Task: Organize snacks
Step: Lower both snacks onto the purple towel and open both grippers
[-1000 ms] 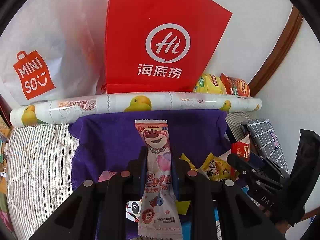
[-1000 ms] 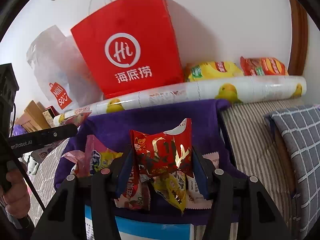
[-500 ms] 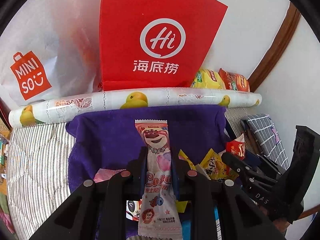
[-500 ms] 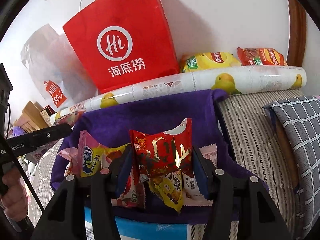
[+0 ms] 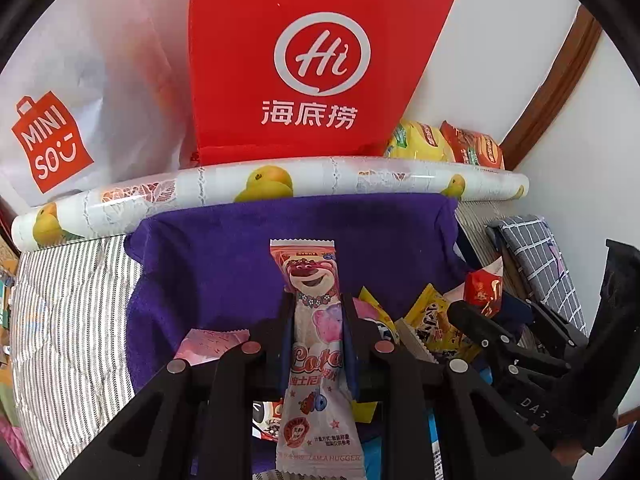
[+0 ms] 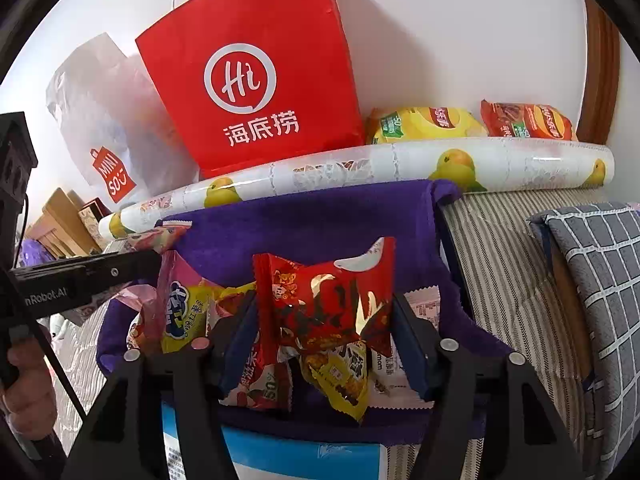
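Note:
My left gripper [image 5: 316, 320] is shut on a long pink Lotso bear snack packet [image 5: 314, 344], held above a purple cloth [image 5: 224, 264]. My right gripper [image 6: 324, 312] is shut on a red foil snack packet [image 6: 320, 300] above the same purple cloth [image 6: 312, 220]. Several loose snack packets lie on the cloth under it: a pink and yellow one [image 6: 182, 312] and a yellow one [image 6: 340, 380]. The right gripper with its red packet [image 5: 482, 286] shows at the right of the left wrist view. The left gripper [image 6: 80, 276] shows at the left of the right wrist view.
A red Hi paper bag [image 6: 256, 80] and a white Miniso bag [image 5: 52, 140] stand against the wall behind a rolled duck-print sheet [image 5: 280, 184]. Yellow [image 6: 424, 124] and orange [image 6: 528, 120] chip bags lie at back right. A grey checked pillow [image 6: 600, 280] is at right.
Both grippers have moved slightly forward and lower toward the cloth, still holding their packets. The snack pile under the right gripper shows more fully.

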`<state>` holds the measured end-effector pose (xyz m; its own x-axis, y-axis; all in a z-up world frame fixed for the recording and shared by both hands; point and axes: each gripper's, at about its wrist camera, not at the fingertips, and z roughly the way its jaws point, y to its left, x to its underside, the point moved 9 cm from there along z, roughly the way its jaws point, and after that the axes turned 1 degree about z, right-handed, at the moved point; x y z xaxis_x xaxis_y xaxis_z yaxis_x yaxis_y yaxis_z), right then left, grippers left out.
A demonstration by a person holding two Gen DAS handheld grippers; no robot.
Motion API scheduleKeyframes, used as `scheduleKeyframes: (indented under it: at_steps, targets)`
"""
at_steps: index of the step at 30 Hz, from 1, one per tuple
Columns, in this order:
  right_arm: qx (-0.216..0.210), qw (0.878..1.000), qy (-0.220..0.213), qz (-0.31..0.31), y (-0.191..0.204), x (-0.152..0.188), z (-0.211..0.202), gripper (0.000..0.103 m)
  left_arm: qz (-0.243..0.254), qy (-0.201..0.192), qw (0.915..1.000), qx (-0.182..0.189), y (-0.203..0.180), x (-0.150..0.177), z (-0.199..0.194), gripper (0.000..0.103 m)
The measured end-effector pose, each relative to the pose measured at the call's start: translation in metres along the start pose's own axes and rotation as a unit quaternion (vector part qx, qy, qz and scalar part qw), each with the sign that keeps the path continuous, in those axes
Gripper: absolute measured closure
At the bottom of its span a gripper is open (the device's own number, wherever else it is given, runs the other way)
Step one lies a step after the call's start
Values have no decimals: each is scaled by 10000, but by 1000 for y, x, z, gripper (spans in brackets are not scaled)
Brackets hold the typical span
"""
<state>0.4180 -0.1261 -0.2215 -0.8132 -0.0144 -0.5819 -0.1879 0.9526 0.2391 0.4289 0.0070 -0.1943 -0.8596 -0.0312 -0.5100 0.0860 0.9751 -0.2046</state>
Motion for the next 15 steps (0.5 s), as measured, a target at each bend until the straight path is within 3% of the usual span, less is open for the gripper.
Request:
scheduleKeyframes:
  at_steps: [3, 7, 15]
  targets:
    - [-53, 10000, 4, 36, 0, 0, -1, 37, 48, 40, 10000, -12, -2, 2, 3, 83]
    - [-102, 9999, -29, 64, 0, -1, -4, 27, 81, 62, 9999, -35, -4, 3, 6, 83]
    - [-143, 9997, -152, 106, 0, -6, -11, 25, 79, 30, 10000, 38, -6, 4, 6, 83]
